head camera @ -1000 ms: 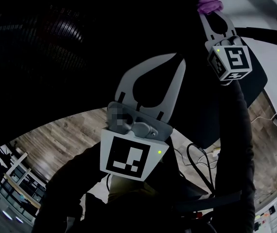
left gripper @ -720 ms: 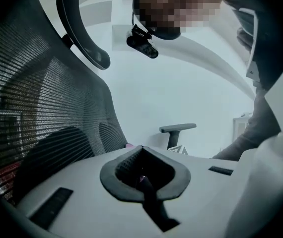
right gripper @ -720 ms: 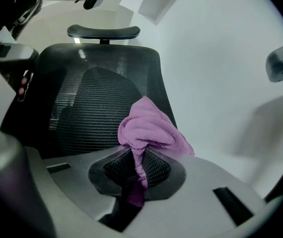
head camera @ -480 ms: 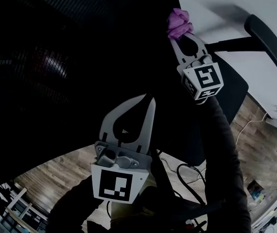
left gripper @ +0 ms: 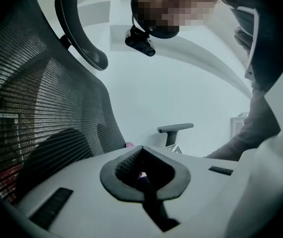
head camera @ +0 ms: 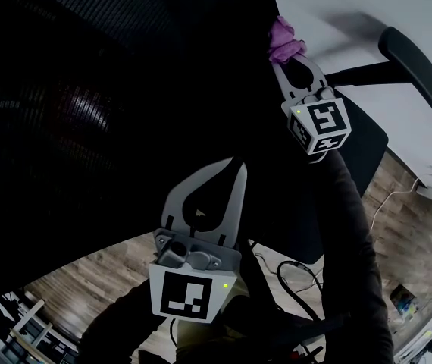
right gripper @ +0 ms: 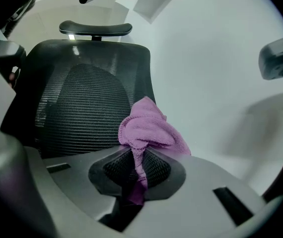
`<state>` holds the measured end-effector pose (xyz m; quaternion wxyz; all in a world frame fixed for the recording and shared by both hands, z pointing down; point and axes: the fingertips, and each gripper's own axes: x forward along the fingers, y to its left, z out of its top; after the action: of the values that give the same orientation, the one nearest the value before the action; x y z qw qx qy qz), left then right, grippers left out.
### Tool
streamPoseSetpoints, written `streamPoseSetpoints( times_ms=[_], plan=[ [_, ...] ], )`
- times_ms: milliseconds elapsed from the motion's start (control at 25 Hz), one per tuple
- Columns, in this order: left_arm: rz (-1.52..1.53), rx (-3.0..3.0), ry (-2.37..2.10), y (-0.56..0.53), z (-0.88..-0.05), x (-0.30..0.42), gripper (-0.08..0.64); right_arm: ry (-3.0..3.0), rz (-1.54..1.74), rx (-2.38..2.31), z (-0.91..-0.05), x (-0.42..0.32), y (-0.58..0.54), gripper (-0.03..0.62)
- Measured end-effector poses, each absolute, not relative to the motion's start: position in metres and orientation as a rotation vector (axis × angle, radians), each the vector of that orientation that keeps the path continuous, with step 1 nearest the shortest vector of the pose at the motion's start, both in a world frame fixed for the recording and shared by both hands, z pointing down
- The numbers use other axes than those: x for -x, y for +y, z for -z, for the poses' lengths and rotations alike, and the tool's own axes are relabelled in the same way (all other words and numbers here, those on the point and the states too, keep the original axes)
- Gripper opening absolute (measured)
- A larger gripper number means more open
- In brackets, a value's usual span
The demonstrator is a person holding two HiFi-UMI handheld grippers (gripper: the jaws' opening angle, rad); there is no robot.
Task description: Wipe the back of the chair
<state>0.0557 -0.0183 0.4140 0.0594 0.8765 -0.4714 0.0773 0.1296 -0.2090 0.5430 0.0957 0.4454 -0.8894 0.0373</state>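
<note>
Right gripper (right gripper: 137,155) was clamped on the purple cloth (right gripper: 149,128). One fold ran down between the pads and the rest sat bunched just ahead of the tips. Cloth was at the right edge of the chair back (right gripper: 82,103), which lay ahead and left of this gripper: black open mesh in a dark frame. Contact between cloth and mesh could not be told. Headrest (right gripper: 96,29) was farther ahead, above the back. Left gripper (left gripper: 140,151) had its jaws together, holding nothing, with mesh close on its left. Armrest (head camera: 417,70) stood to the right of the right gripper.
</note>
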Motion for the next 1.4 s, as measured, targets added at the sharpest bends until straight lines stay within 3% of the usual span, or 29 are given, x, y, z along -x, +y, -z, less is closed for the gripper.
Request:
streamPoseSetpoints(
  times_ms=[1400],
  plan=[
    [-0.230, -2.611, -1.412, -0.020, -0.427, -0.057, 0.009, -2.625, -0.147, -1.306, -0.559, -0.118, -0.188, 0.044]
  ],
)
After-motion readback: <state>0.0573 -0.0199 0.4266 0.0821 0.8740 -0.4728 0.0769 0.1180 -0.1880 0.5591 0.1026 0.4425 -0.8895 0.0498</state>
